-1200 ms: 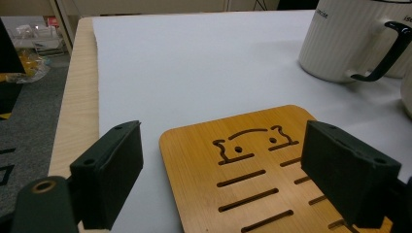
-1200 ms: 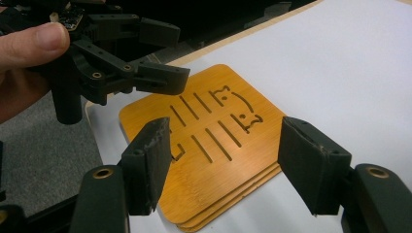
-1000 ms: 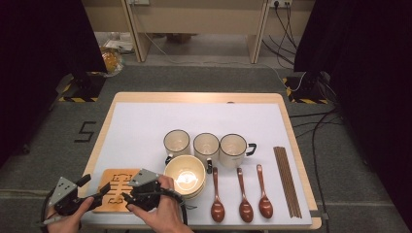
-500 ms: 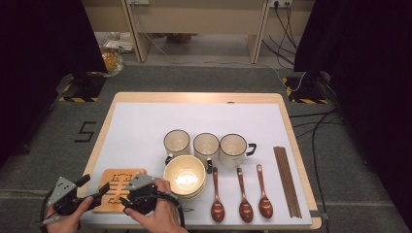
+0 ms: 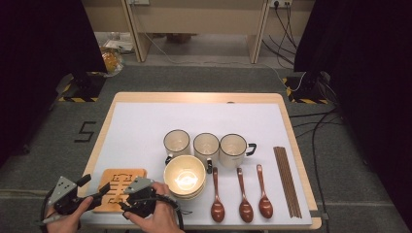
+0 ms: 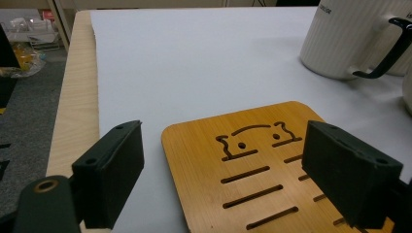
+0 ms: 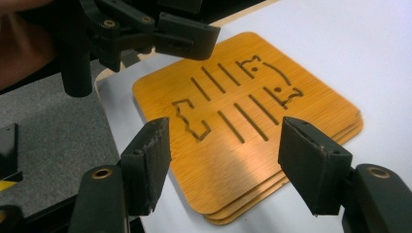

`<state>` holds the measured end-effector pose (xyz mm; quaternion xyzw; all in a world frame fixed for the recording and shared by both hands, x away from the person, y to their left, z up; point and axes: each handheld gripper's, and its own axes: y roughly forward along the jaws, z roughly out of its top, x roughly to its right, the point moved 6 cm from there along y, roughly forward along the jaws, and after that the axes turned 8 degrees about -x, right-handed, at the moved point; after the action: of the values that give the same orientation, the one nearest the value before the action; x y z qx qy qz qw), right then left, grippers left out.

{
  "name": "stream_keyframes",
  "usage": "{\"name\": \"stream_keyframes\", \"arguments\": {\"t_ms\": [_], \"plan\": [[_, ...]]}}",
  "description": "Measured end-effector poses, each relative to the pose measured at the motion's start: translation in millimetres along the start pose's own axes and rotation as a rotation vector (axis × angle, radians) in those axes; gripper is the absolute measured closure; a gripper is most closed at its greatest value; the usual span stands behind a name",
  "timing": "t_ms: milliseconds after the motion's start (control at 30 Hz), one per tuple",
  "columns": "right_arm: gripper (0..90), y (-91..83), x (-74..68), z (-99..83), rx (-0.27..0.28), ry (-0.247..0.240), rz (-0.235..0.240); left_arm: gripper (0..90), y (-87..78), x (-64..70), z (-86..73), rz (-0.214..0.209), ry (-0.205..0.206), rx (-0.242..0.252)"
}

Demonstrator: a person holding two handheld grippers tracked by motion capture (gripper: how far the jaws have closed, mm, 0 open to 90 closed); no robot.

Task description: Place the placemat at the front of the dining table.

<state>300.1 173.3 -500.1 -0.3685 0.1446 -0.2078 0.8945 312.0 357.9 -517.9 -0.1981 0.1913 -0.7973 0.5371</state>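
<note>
Compared with the view half a second earlier, the right hand-held gripper (image 5: 127, 204) is seen drawn a little nearer the front edge of the bench (image 5: 145, 98), while the left hand-held gripper (image 5: 95, 191) is found much where it was. The bamboo trivet (image 5: 119, 180), apparently a stack of thin boards to judge from its layered edge (image 7: 252, 204), is left lying flat in its place.

The trivet is set at the front left corner of the white mat (image 5: 204, 121), its left edge close to the mat's border and the bare wooden strip of the bench beyond it. Both hand-held grippers are held with jaws spread wide and nothing clasped: the left one (image 6: 228, 194) is poised over the trivet's left part, the right one (image 7: 226, 160) over its near corner. Neither can be seen touching it for certain.

Behind the trivet a broad stretch of mat is left open. To the right of the trivet, just beside it, a stack of cream bowls (image 5: 184, 177) is placed; behind that, three mugs (image 5: 206, 145) are lined up. Farther right of the trivet, three wooden spoons (image 5: 241, 196) and a bundle of chopsticks (image 5: 286, 179) are laid.
</note>
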Motion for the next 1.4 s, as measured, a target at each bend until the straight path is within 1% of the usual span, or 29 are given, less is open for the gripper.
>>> {"name": "stream_keyframes", "arguments": {"t_ms": [100,233,300,367,400,533,633,700,767,800,833,1033,1167,1267,1400], "plan": [[36.3,4.4,-1.2,-4.3,-0.017,0.018,0.016,14.7,0.1,-0.3,0.0,-0.01,-0.009,0.0],[36.2,9.4,-2.5,-8.5,-0.032,0.02,0.023,14.6,2.0,0.7,-1.8,-0.024,-0.01,-0.019],[36.2,10.7,-3.7,-10.4,-0.039,0.014,0.024,14.7,2.9,2.1,-1.9,-0.031,-0.011,-0.02],[36.2,12.5,-3.8,-12.7,-0.043,0.019,0.027,14.7,3.2,2.8,-1.8,-0.032,-0.007,-0.025],[36.2,13.1,-3.9,-14.3,-0.049,0.031,0.03,14.7,3.5,3.2,-2.0,-0.034,-0.005,-0.027],[36.2,14.6,-1.2,-18.2,-0.057,0.045,0.031,14.7,4.5,3.9,-2.8,-0.041,-0.004,-0.036],[36.2,15.1,-0.5,-19.2,-0.059,0.042,0.03,14.8,5.8,4.3,-3.6,-0.045,-0.002,-0.042],[36.1,15.9,-0.7,-19.9,-0.062,0.054,0.035,14.8,6.3,4.3,-4.3,-0.046,-0.001,-0.051],[36.1,17.7,0.4,-20.6,-0.064,0.05,0.037,14.8,6.9,4.4,-4.6,-0.048,-0.004,-0.053],[36.0,18.6,0.3,-21.3,-0.069,0.06,0.041,14.8,6.9,4.2,-4.8,-0.049,-0.004,-0.056],[35.8,19.6,0.7,-21.6,-0.07,0.054,0.038,14.8,7.2,4.1,-4.9,-0.052,-0.006,-0.054],[35.6,21.2,0.6,-20.8,-0.069,0.059,0.04,14.8,10.0,3.9,-7.1,-0.062,-0.01,-0.076],[34.7,22.2,1.2,-19.7,-0.066,0.054,0.041,14.7,11.4,2.9,-8.4,-0.063,-0.018,-0.088],[33.9,23.5,1.1,-18.5,-0.07,0.061,0.041,14.7,12.0,0.6,-9.1,-0.059,-0.027,-0.094],[33.6,24.9,1.3,-16.8,-0.073,0.062,0.043,14.7,12.6,-3.4,-9.5,-0.051,-0.054,-0.098]]}}
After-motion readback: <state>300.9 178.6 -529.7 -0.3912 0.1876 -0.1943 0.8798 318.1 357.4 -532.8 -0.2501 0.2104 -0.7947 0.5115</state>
